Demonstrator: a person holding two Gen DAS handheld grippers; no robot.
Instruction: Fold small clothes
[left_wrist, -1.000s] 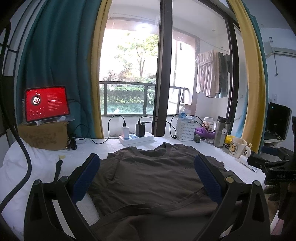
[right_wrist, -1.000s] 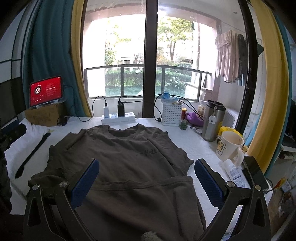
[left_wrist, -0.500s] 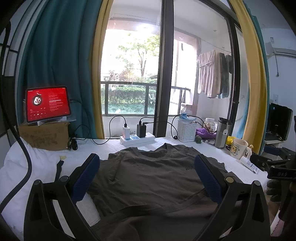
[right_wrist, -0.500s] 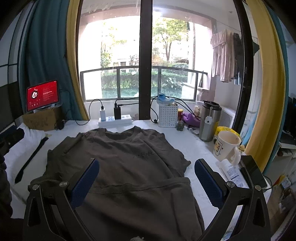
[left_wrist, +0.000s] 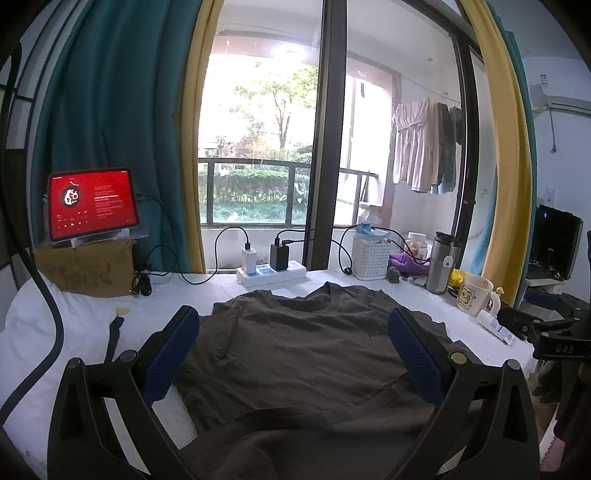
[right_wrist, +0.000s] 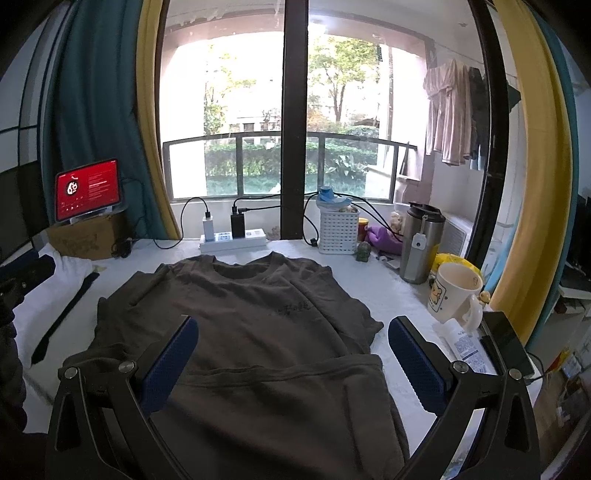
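Note:
A dark brown T-shirt (left_wrist: 295, 354) lies spread on the white table (left_wrist: 74, 332), neck toward the window, its hem folded up over the body in a band across the near part (right_wrist: 280, 402). My left gripper (left_wrist: 291, 325) hovers open above the shirt's near left side, nothing between its blue pads. My right gripper (right_wrist: 293, 332) is open too, held above the folded hem on the right, empty. At the right edge of the left wrist view shows the black body of the other gripper (left_wrist: 554, 343).
At the table's back stand a power strip with chargers (right_wrist: 232, 238), a white basket (right_wrist: 338, 230), a steel tumbler (right_wrist: 423, 242) and a mug (right_wrist: 456, 291). A red-screened tablet (left_wrist: 92, 203) sits on a cardboard box at left. A black strap (right_wrist: 62, 317) lies left of the shirt; a phone (right_wrist: 506, 341) at right.
Both grippers have risen and drawn back a little from the shirt, so more of the window shows. The shirt lies as it did; both stay open.

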